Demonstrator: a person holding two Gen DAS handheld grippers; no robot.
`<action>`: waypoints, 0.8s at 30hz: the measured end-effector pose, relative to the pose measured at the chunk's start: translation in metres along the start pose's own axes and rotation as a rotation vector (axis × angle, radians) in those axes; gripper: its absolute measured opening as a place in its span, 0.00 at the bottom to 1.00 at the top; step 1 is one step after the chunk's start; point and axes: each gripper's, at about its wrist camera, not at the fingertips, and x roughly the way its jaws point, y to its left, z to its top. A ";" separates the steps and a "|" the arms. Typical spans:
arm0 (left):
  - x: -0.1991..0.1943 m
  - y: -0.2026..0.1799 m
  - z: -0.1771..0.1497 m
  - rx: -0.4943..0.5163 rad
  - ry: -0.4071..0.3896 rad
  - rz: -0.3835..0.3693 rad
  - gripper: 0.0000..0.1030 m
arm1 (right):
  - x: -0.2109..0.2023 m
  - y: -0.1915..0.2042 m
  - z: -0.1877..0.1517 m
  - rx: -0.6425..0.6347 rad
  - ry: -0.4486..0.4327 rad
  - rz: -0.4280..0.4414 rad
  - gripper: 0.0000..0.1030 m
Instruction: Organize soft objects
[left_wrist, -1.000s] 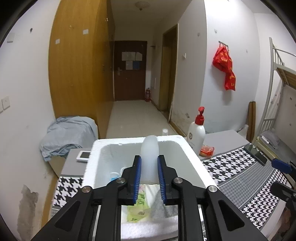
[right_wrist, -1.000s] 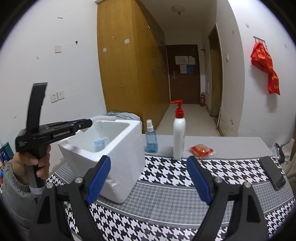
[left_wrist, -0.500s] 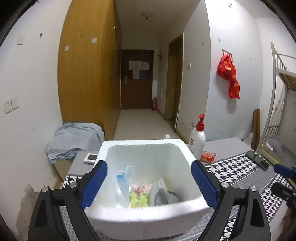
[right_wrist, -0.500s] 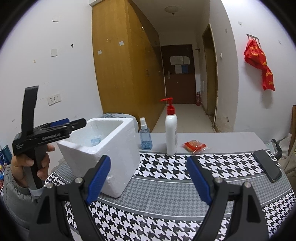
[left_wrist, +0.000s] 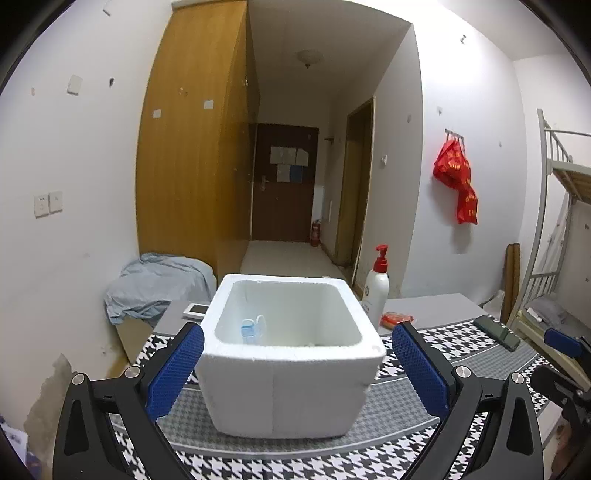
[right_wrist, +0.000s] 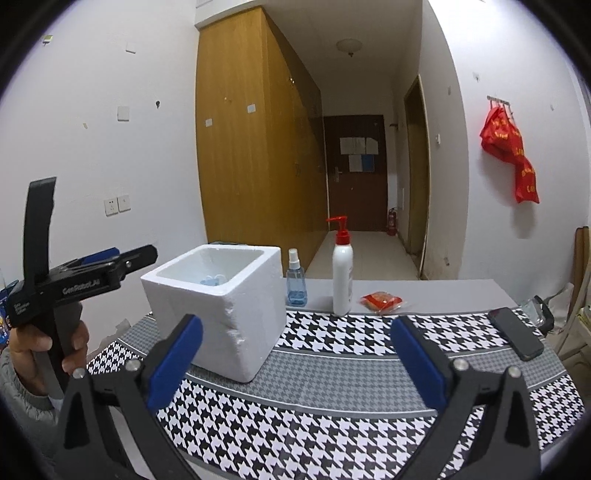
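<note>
Here, each hand-held gripper, left (left_wrist: 295, 365) and right (right_wrist: 295, 363), gapes empty before the blocky white foam box (left_wrist: 291, 369) on houndstooth cloth (right_wrist: 332, 417).

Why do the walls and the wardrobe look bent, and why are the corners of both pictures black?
Left wrist view: a fisheye lens bows the wardrobe and leaves black corners; the foam box is sharp and evenly lit, with soft shadow inside. Right wrist view: the same curving bends the houndstooth cloth stripes; a ceiling lamp gives flat light without harsh glare; the nearby open right gripper looks oversized.
</note>
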 end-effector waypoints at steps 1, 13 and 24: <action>-0.003 -0.001 -0.001 0.004 -0.004 0.007 0.99 | -0.003 0.001 -0.001 0.001 -0.002 -0.004 1.00; -0.041 -0.010 -0.018 0.017 -0.034 0.008 0.99 | -0.030 0.011 -0.013 0.006 -0.023 0.000 1.00; -0.073 -0.008 -0.051 0.009 -0.057 0.020 0.99 | -0.052 0.025 -0.033 0.014 -0.053 -0.019 1.00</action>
